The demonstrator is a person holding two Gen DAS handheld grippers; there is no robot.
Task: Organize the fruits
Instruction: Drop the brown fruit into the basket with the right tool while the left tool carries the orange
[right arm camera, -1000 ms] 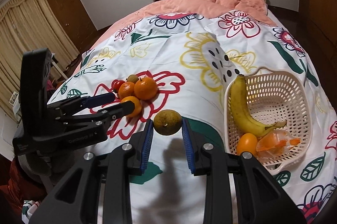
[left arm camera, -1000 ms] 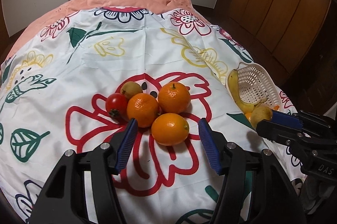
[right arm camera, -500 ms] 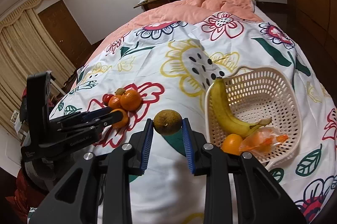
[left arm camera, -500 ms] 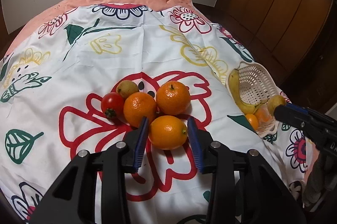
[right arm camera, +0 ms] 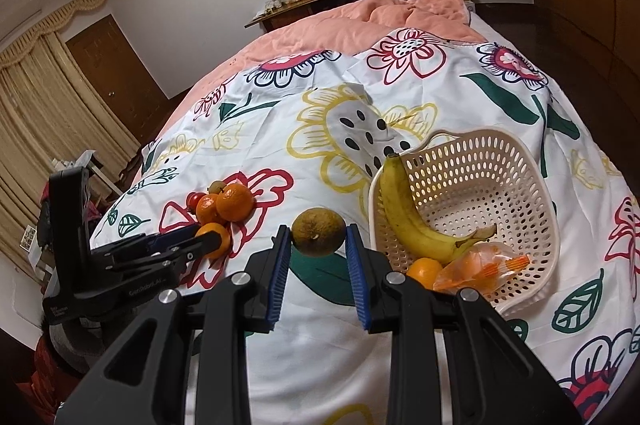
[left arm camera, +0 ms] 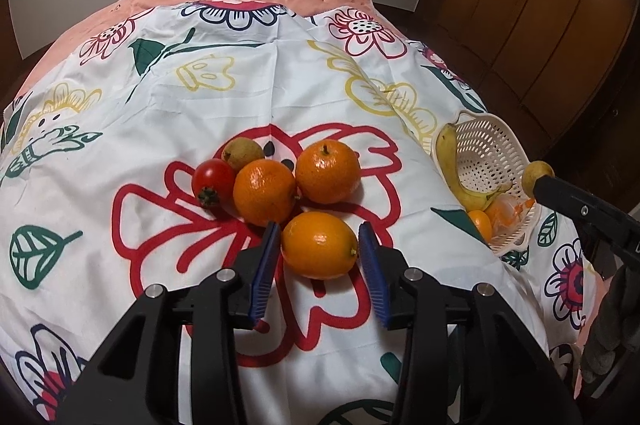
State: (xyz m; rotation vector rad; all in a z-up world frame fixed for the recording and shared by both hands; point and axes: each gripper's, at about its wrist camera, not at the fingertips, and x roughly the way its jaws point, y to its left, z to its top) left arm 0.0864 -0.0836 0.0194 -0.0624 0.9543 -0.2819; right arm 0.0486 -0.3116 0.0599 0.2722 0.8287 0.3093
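Left tongs [left arm camera: 318, 251] opening around the nearest of three oranges [left arm camera: 319, 245]; right tongs [right arm camera: 318, 253] clamped on one brown-green fruit [right arm camera: 319, 232]

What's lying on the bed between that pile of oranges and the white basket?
Nothing: in the left wrist view the quilt is bare between the oranges and the basket.

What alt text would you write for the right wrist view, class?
The right tool holds a brownish-green fruit between blue pads above a floral bedspread, beside a white basket holding a banana. The left tool reaches an orange by a fruit pile.
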